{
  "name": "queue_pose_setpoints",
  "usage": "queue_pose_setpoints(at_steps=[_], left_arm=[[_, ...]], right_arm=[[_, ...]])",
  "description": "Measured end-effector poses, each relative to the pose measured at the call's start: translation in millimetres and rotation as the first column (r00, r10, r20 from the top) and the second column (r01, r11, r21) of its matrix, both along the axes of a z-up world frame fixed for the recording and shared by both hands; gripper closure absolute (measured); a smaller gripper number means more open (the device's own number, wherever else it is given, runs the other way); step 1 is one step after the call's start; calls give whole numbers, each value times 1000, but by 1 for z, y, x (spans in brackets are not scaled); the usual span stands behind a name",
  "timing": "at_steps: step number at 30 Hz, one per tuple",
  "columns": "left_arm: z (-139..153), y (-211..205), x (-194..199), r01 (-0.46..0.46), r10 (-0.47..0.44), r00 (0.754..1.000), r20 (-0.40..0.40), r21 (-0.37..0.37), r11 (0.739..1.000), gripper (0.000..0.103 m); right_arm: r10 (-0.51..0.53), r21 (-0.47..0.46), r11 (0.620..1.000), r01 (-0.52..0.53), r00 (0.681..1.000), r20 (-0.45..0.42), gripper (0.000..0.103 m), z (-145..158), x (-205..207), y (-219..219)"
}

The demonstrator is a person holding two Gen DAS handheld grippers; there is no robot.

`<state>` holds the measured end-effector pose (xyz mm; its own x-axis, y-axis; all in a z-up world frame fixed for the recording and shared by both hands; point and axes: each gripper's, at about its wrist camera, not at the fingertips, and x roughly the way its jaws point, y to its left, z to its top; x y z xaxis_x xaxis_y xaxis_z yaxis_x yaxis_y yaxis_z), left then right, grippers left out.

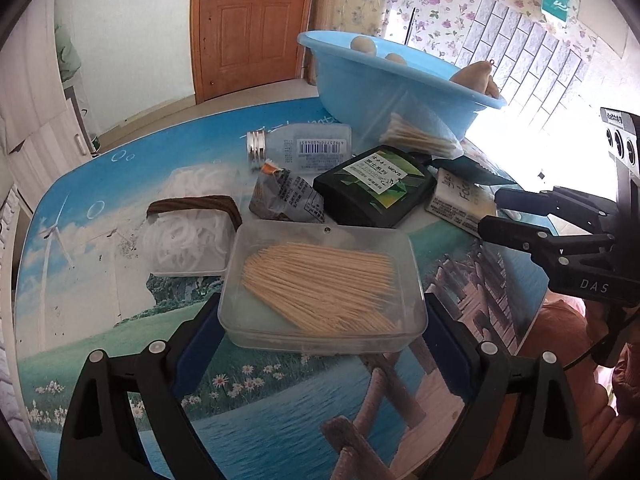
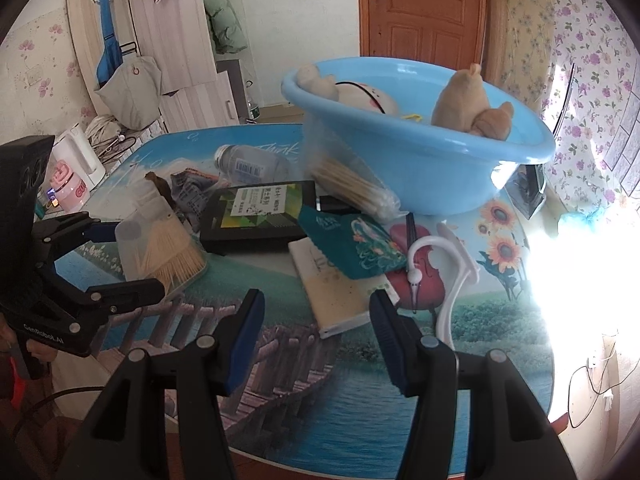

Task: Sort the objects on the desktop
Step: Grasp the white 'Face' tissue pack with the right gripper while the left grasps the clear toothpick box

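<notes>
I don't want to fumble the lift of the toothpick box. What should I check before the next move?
1. Toothpick box between the left gripper fingers: ok.
2. Pads pressing on its sides: cannot tell; they sit right at the edges.
3. Box free of neighbours: not ok; the ring box and packet seem to lie against its far edge.
4. Right gripper open, empty and out of the way: ok.
5. Room in the basin: ok; there is space between the toys.
</notes>
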<state>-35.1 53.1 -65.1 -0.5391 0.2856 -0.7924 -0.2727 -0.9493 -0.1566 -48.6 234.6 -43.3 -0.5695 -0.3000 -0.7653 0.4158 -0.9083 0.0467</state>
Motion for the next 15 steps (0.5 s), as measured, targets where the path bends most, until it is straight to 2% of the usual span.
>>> queue_pose_setpoints(at_steps=[4,10,15], left_arm=[[5,-6,5,-17,17,1000,-11,17,1000,10],[6,-7,9,-30,30,999,-19,-4,1000,10],[7,-8,15,-32,32,999,-23,-15,999,10]], right_arm=[[-20,-7,1000,20,1000,-12,49,-4,-7,2],[-9,17,1000,9,999,-39,48,-5,-8,-2],[-46,5,999,46,998,-54,48,0,-8,8]])
